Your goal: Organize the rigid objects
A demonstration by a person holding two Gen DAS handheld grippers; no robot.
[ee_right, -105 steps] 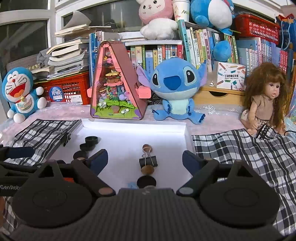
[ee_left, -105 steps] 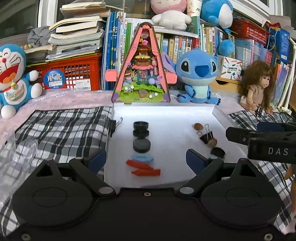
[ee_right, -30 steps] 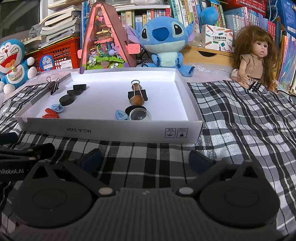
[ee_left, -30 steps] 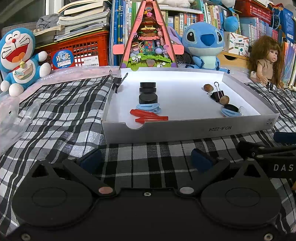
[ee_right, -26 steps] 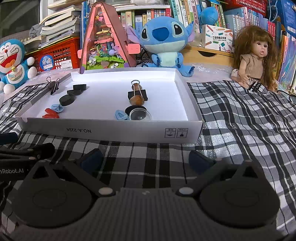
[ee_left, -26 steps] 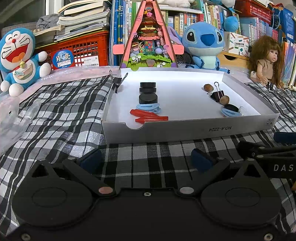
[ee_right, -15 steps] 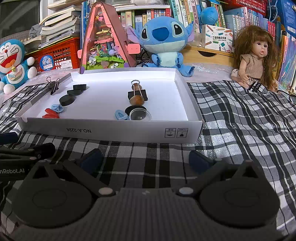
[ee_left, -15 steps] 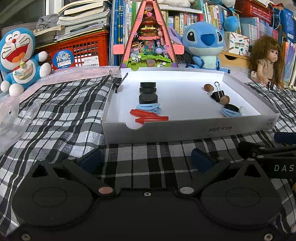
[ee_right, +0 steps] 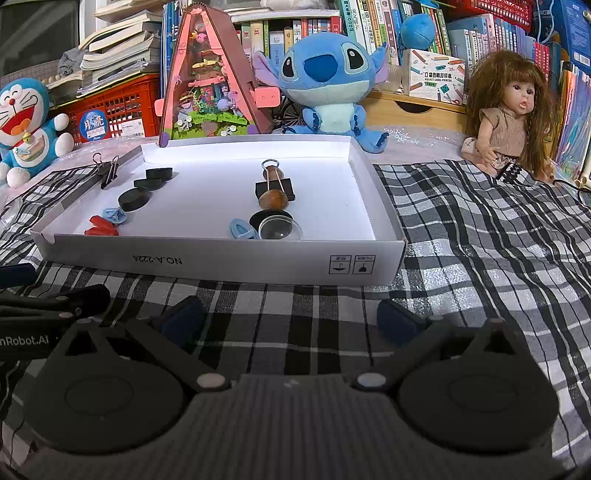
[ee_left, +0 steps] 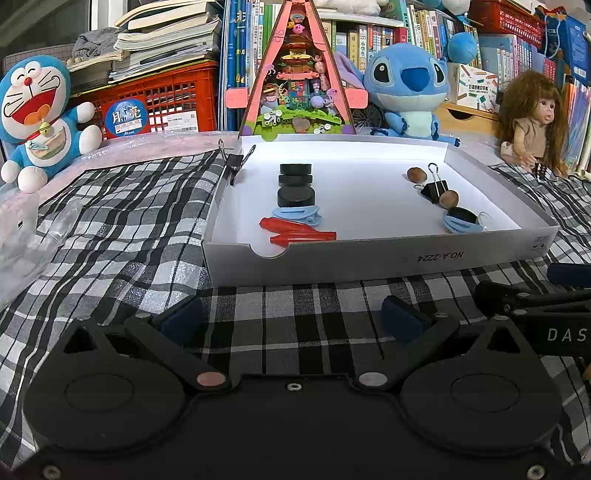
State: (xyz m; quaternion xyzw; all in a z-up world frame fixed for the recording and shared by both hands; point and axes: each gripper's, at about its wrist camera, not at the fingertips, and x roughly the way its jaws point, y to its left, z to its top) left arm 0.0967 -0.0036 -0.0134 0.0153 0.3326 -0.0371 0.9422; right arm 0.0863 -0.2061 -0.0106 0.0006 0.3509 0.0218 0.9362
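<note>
A plaid-clothed surface (ee_left: 122, 229) carries a white box lid (ee_left: 369, 254) before crowded bookshelves (ee_right: 369, 26); left tongs (ee_left: 291, 319) and right tongs (ee_right: 291, 317) spread, empty.

White cardboard tray (ee_left: 369, 254); black-and-white plaid cloth (ee_left: 122, 221); black discs (ee_left: 295, 184); red clips (ee_left: 295, 230); light-blue clip (ee_left: 295, 215); brown nuts (ee_left: 448, 199); black binder clip (ee_right: 275, 190).

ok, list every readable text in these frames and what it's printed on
"NO.A-222A", upside down, on the front wall of the white box
"DAS", cut off, on the right claw body seen from the left wrist view
"nRobot.AI", cut off, on the left claw body seen from the right wrist view
"月亮" on the round blue sticker on the red crate
Book spines, the pictogram labels on the box, and the small box by the doll: too small to read.
</note>
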